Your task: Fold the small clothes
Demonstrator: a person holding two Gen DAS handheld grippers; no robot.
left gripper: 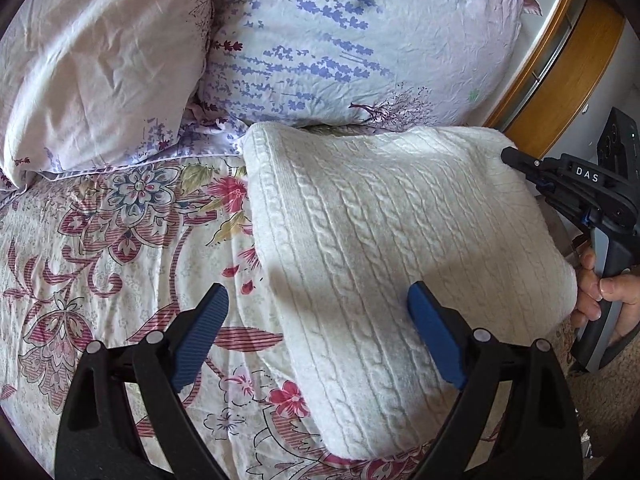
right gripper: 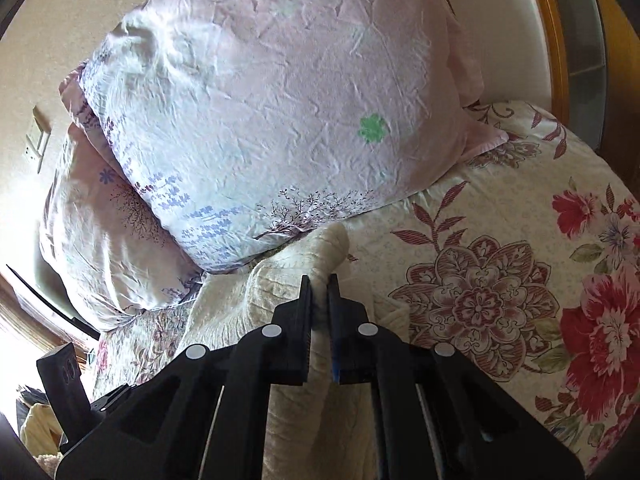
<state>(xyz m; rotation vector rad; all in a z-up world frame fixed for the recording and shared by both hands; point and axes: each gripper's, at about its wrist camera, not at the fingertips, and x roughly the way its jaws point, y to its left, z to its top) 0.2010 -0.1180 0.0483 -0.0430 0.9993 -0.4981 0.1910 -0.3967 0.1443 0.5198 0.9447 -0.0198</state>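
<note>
Your left gripper (left gripper: 316, 320) hangs with its jaws spread wide, gripping nothing. One blue pad (left gripper: 202, 332) sits over the flowered bedspread (left gripper: 100, 248); the other is above the near part of the white cable-knit sweater (left gripper: 384, 264). From this view I cannot tell whether that pad touches the knit.

The sweater lies folded into a rough rectangle on the bedspread, its far edge right against the 2 pillows: a pale pink pillow (left gripper: 96, 64) on the left and a lavender-print pillow (left gripper: 352, 40) behind the sweater.

Your right gripper (right gripper: 319, 280) is clamped tight on a bunched fold of the sweater (right gripper: 326, 252), and the cream fabric pokes up past the fingertips. In the left wrist view that gripper (left gripper: 516, 158) reaches in at the sweater's far right corner, with your hand (left gripper: 600, 292) wrapped around its handle. In the right wrist view the lavender-print pillow (right gripper: 280, 120) leans just behind the pinched fold, with the bedspread (right gripper: 500, 280) spreading out to the right.
</note>
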